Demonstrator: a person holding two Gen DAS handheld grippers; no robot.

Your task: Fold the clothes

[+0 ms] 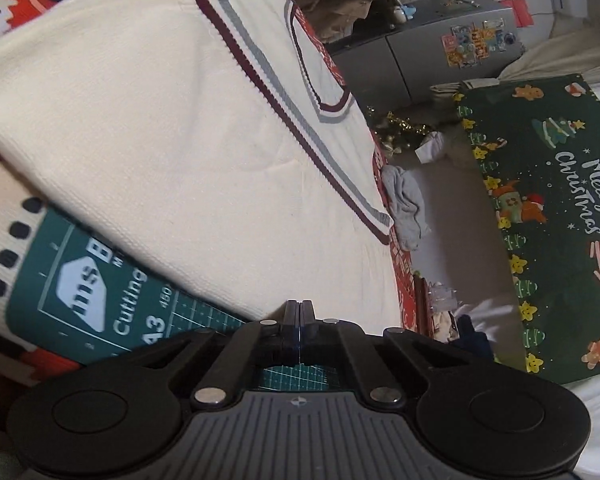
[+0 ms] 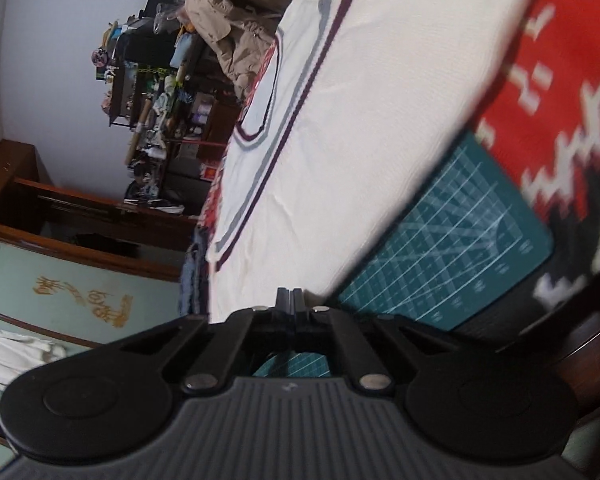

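- Your left gripper (image 1: 299, 308): the two fingers are pressed flat together with no gap showing. Their tips meet right at the near edge of the cream sweater (image 1: 172, 128). Whether a fold of knit is pinched between them cannot be told from the left wrist view.
- Your right gripper (image 2: 289, 295): fingers likewise drawn together, tips at the near hem of the sweater (image 2: 380, 100). The right wrist view is tilted and blurred at the right side; grasp of cloth cannot be confirmed.
- Sweater: cream knit with maroon and grey stripe trim (image 1: 260, 80) along the V-neck and armhole edges. It lies spread out, partly covering the green cutting mat (image 1: 100, 292).
- Mat: a corner with white print and grid lines is exposed in front of your left gripper; the other gridded corner (image 2: 460, 240) shows to the right of your right gripper.
- Under both: a red, white and dark patterned cloth (image 2: 560, 80) covers the work surface.
- Beyond the sweater's far edge: a tan garment (image 2: 236, 28) is heaped up.
- Left wrist view, floor side: a grey crumpled cloth (image 1: 408, 208) lies by the table edge, and a green "Merry Christmas" mat (image 1: 560, 208) lies well apart from it.
- Right wrist view, background: a cluttered shelf (image 2: 156, 92) against the white wall.
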